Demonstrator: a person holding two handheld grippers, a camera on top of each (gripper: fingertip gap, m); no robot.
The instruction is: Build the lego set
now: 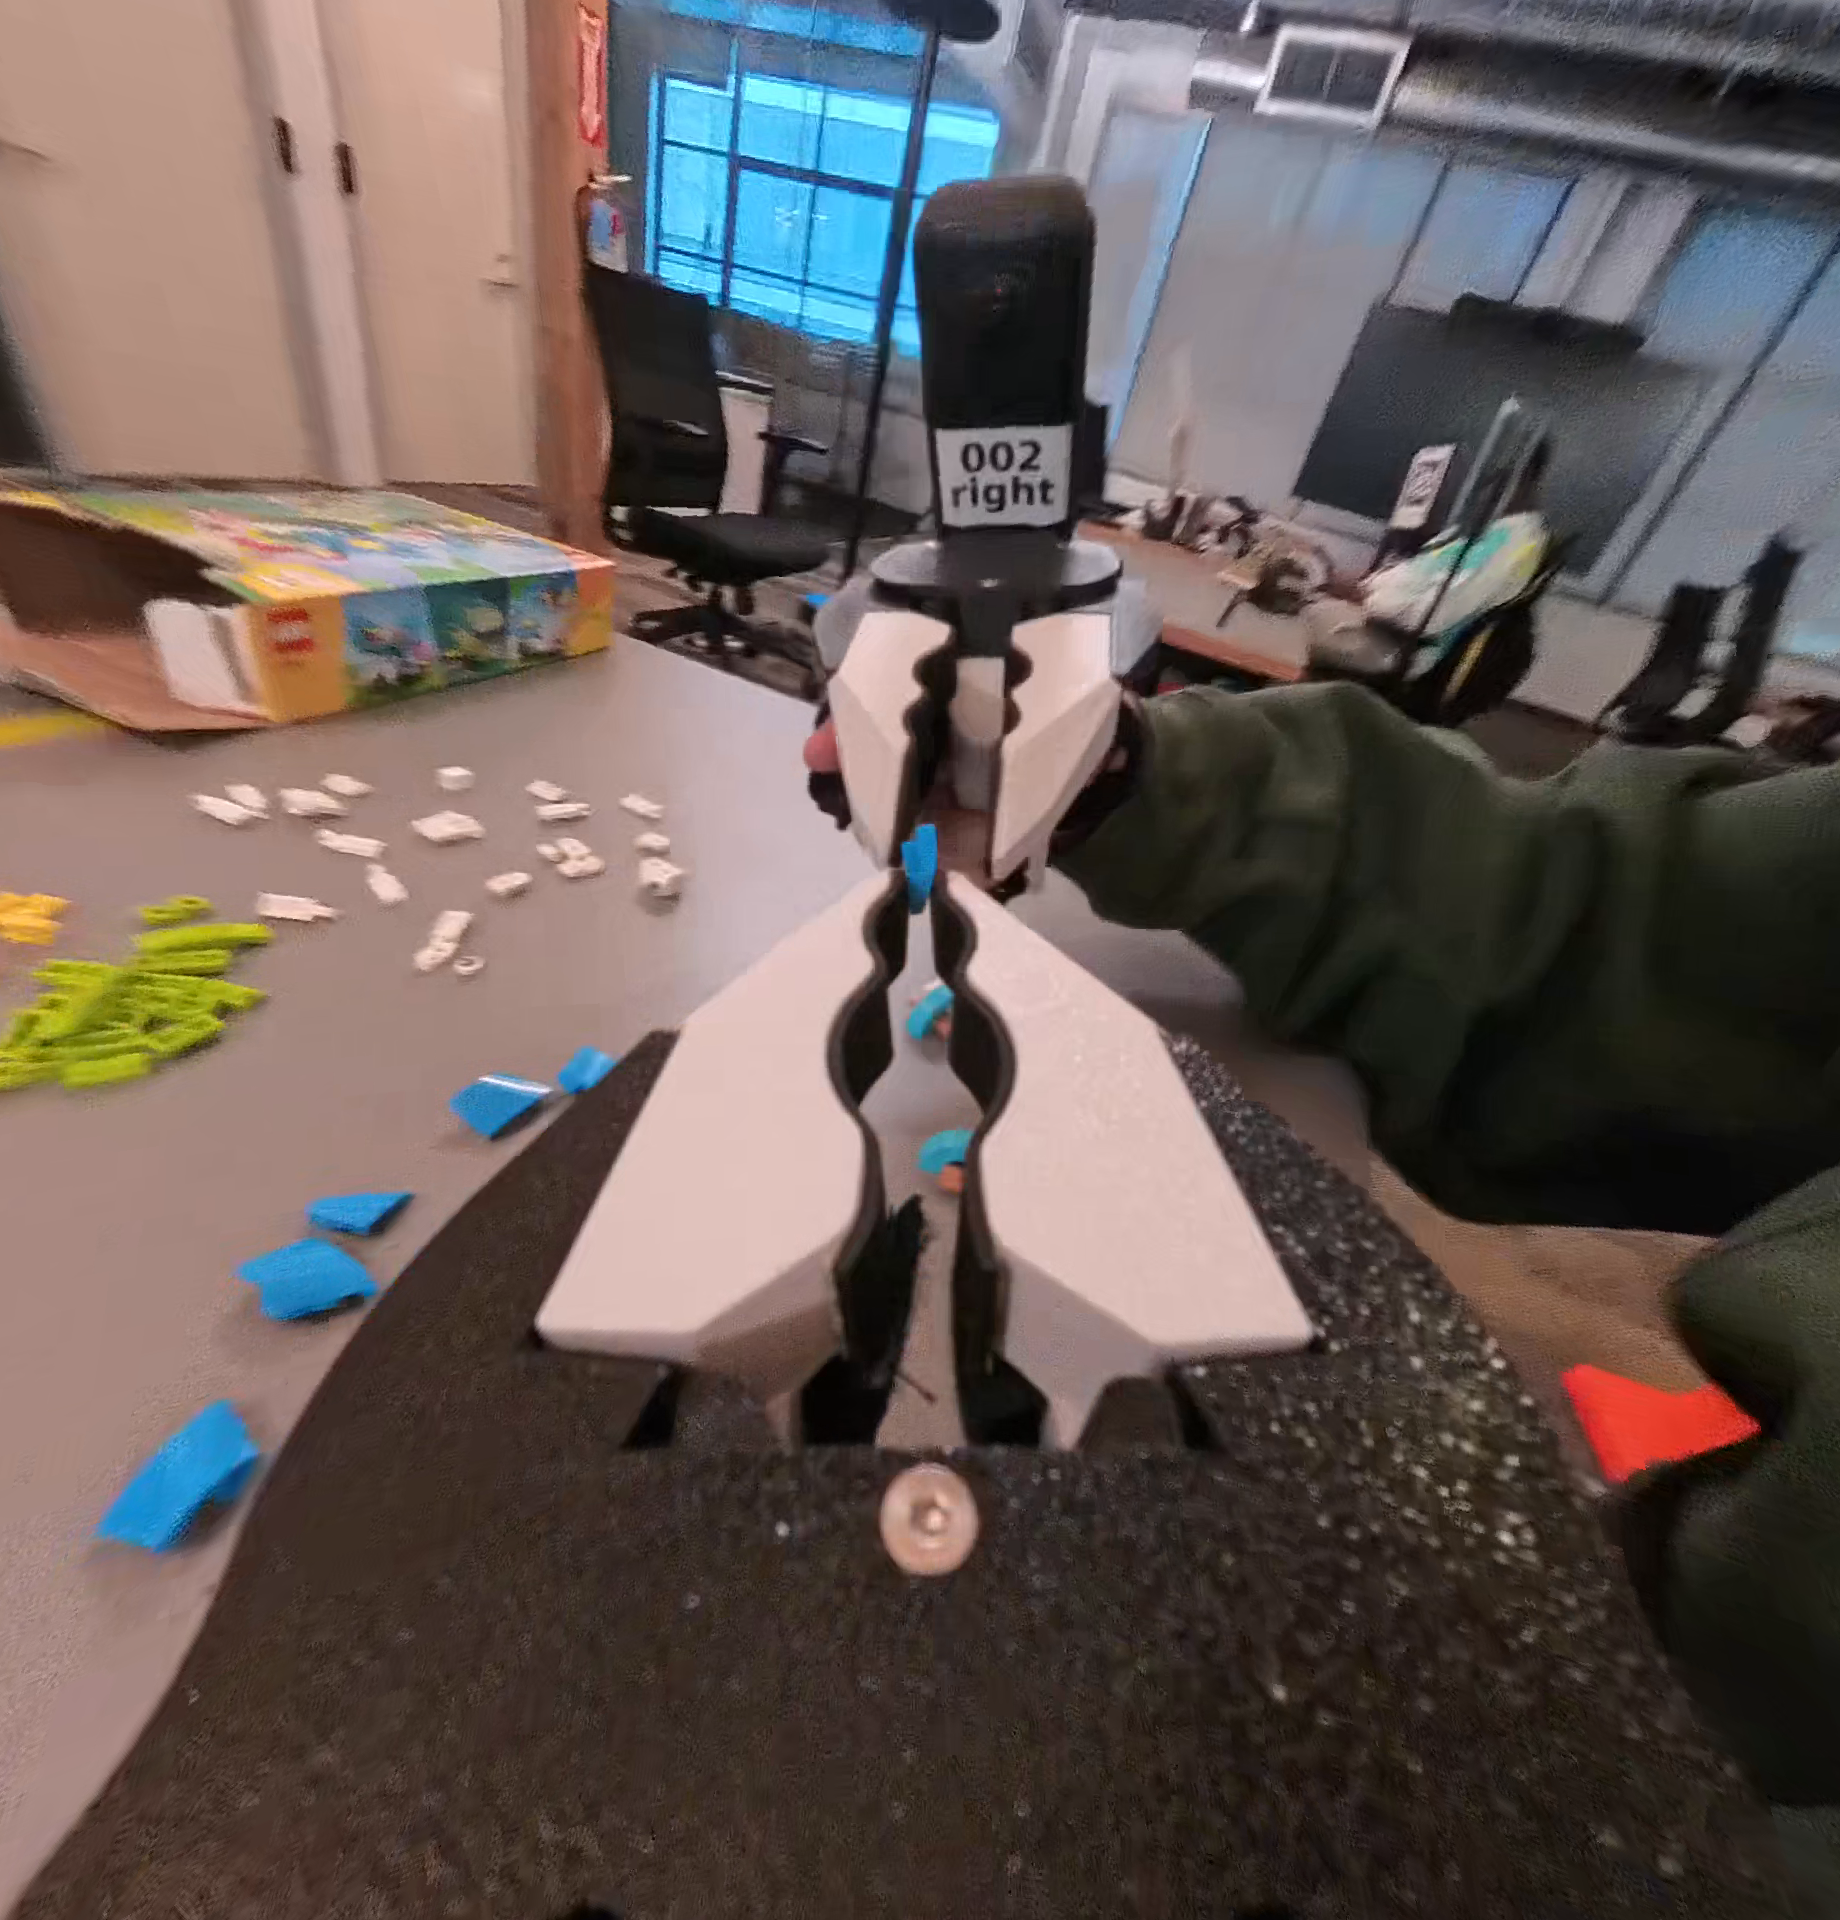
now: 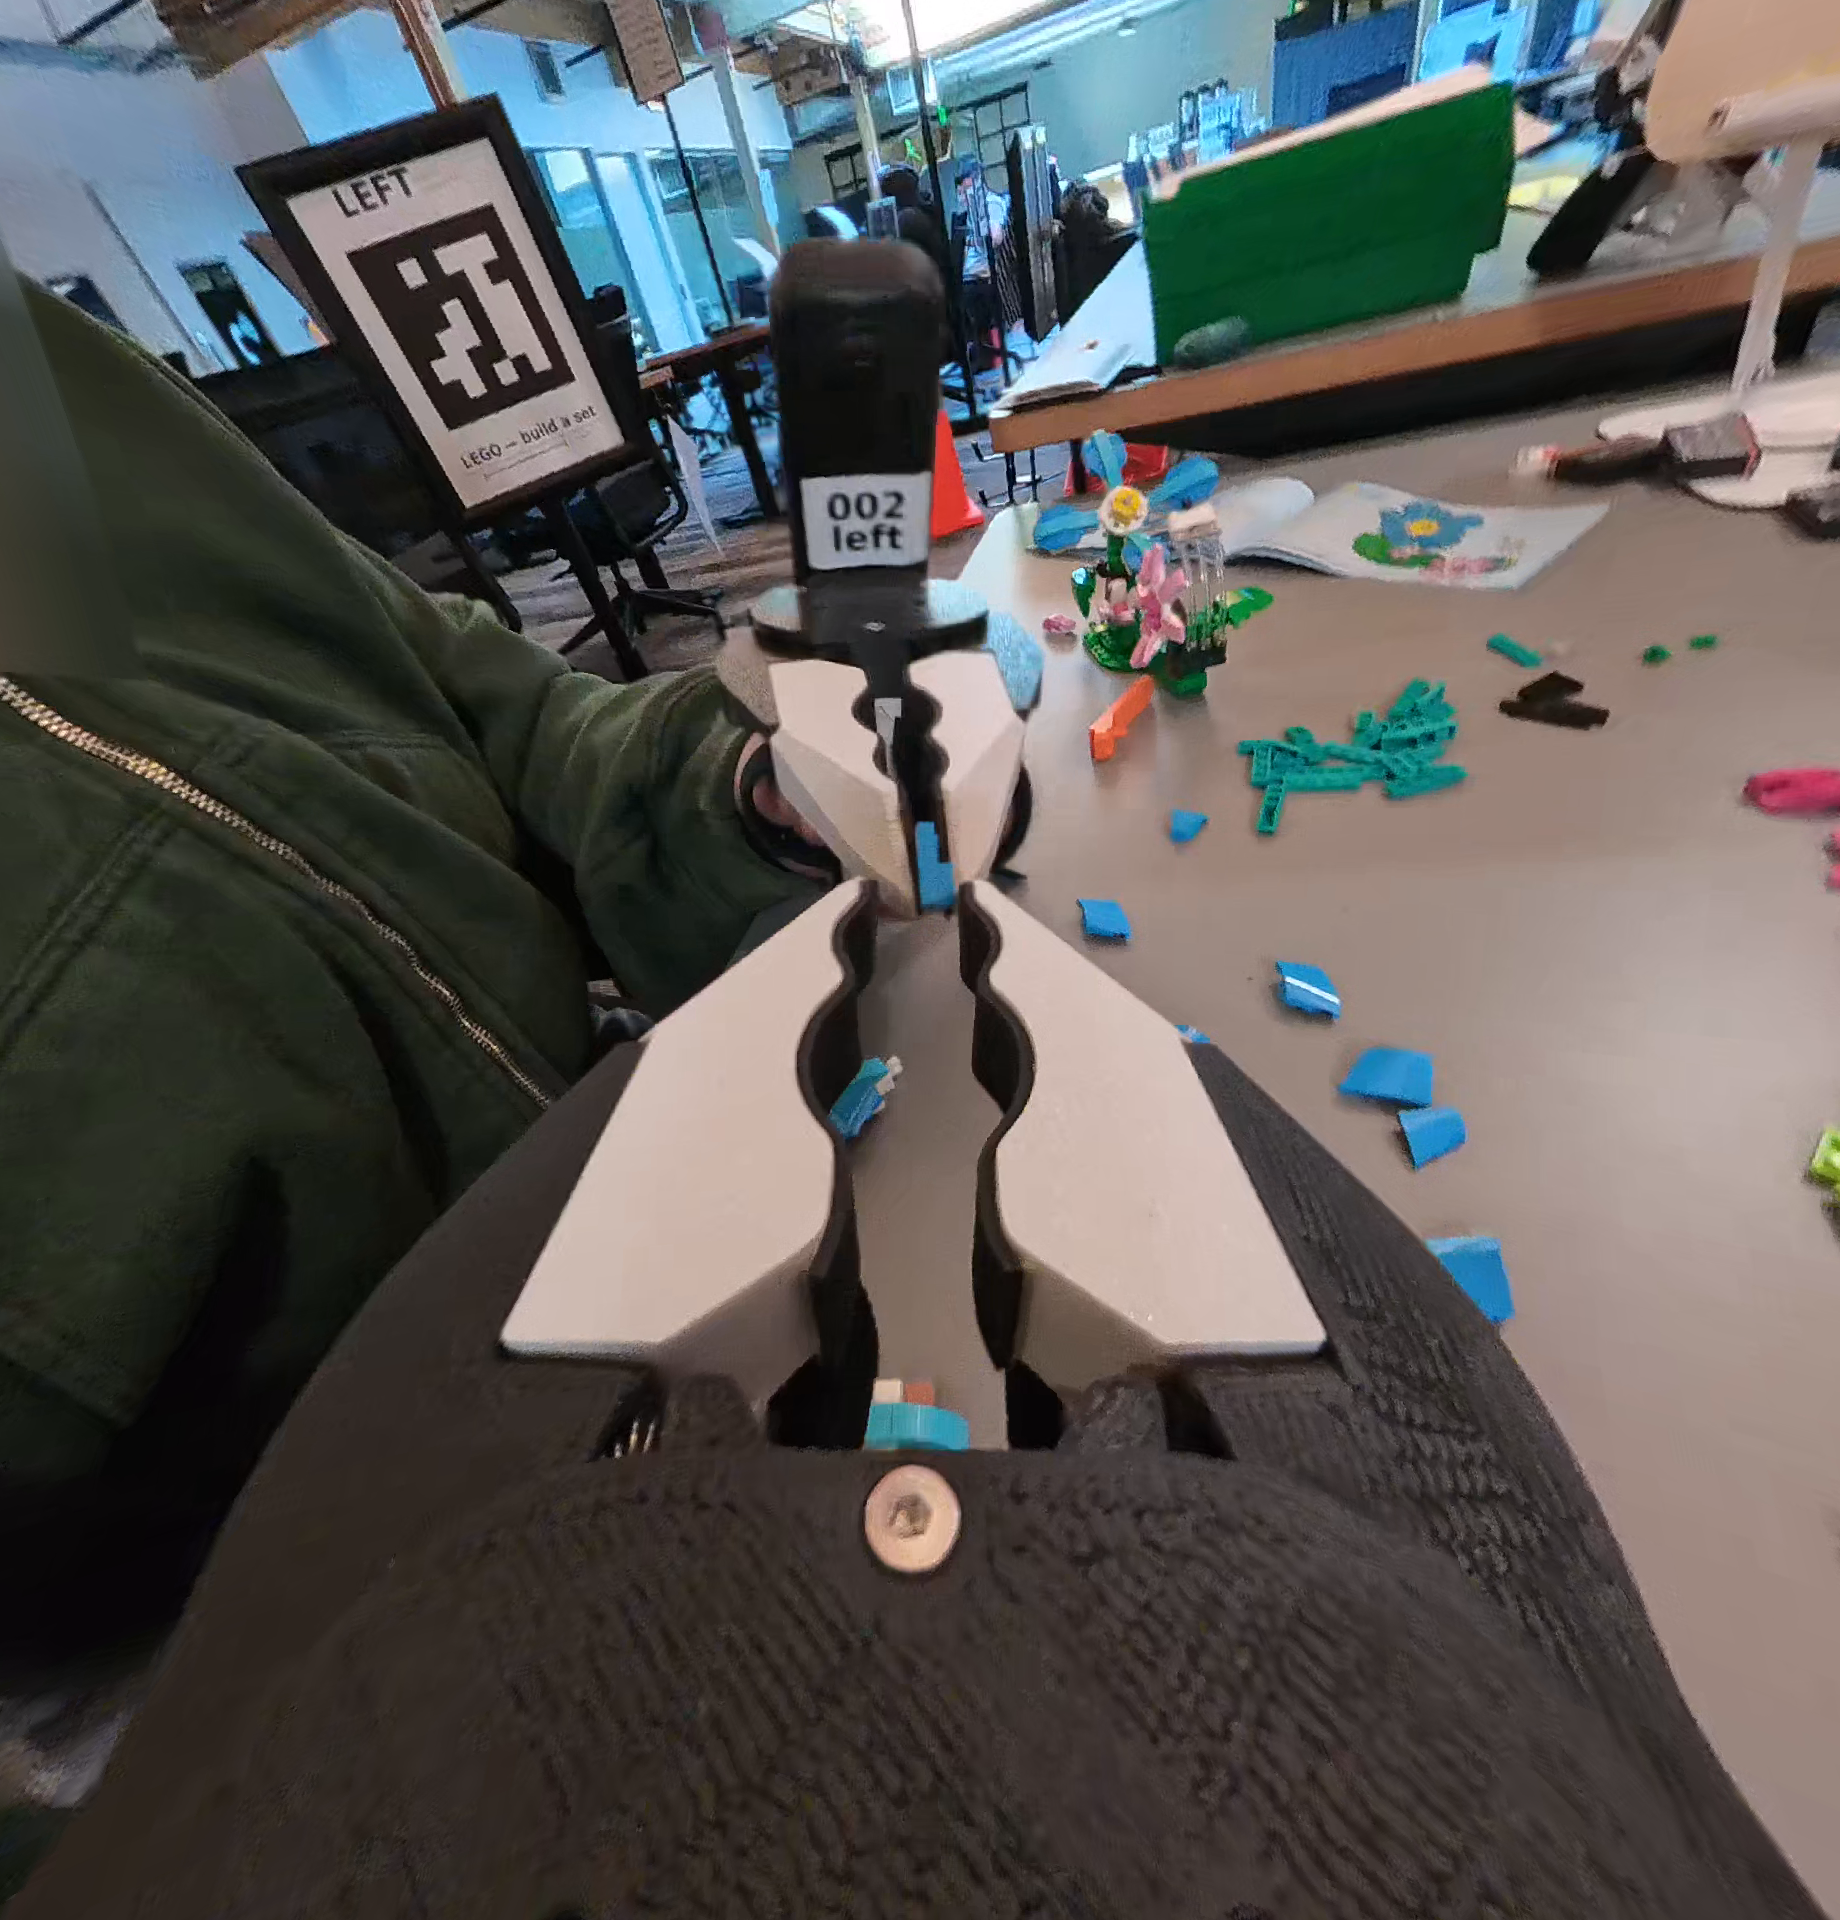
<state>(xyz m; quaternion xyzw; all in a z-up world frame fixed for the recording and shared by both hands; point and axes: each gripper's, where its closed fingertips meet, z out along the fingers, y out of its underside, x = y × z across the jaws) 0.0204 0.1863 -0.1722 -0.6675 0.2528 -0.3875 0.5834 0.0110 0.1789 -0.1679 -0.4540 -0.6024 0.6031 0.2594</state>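
My left gripper (image 1: pixel 921 891) is shut on a small blue brick piece (image 1: pixel 918 862), pinched at the very tips and held above the grey table (image 1: pixel 168 1403). The right gripper (image 1: pixel 945 852) faces it tip to tip, held by a hand in a green sleeve. In the right wrist view my right gripper (image 2: pixel 918 899) is open; its two fingertips stand on either side of the left gripper's tips (image 2: pixel 921 883) and the blue piece (image 2: pixel 935 873). The pads do not press on the piece. Two small teal assemblies (image 1: pixel 931 1013) (image 1: pixel 945 1148) lie on the table under the left fingers.
White pieces (image 1: pixel 448 842), a lime-green pile (image 1: pixel 116 1008), blue curved pieces (image 1: pixel 308 1278) and an opened toy box (image 1: pixel 376 613) lie to the left. A brick flower model (image 2: pixel 1155 592), a teal pile (image 2: pixel 1352 758), pink pieces (image 2: pixel 1809 790) and a booklet (image 2: pixel 1415 530) lie farther off. The grippers are tip to tip, or close to it.
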